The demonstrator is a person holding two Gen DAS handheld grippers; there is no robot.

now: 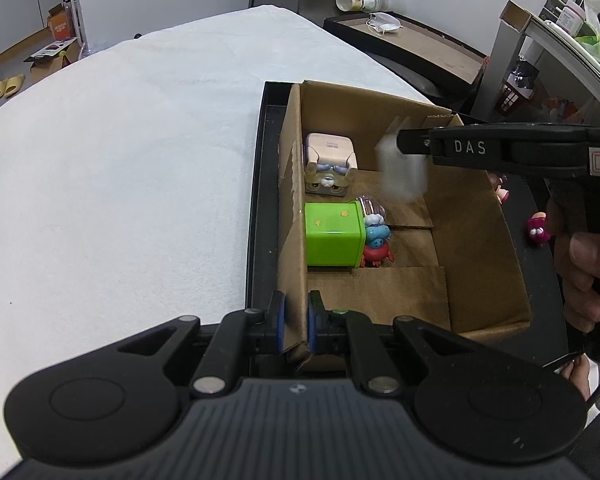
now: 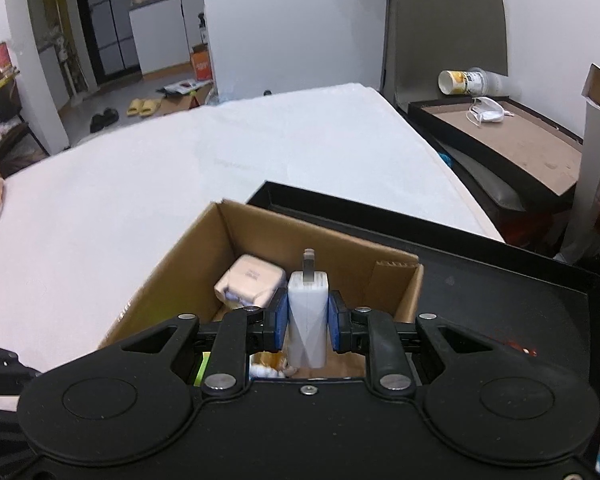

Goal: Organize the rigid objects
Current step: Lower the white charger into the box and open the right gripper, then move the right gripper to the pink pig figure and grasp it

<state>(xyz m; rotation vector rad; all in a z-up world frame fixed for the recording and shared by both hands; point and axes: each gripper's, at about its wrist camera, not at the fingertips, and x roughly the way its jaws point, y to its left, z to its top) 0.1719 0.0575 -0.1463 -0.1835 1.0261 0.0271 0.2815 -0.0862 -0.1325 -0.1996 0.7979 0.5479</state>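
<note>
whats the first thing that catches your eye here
The right gripper holds a white charger above the cardboard box. Inside, against the box's left wall, a bright green cube stands out. The left gripper pinches that wall's near end.

left gripper (image 1: 297,322): black linkage arms, ribbed grey housing, blue pads, silver pivot screws
right gripper (image 2: 307,322): same build (white "DAS" lettering along its side, red-and-white sticker behind)
hand (image 1: 580,276): bare, no sleeve visible
</note>
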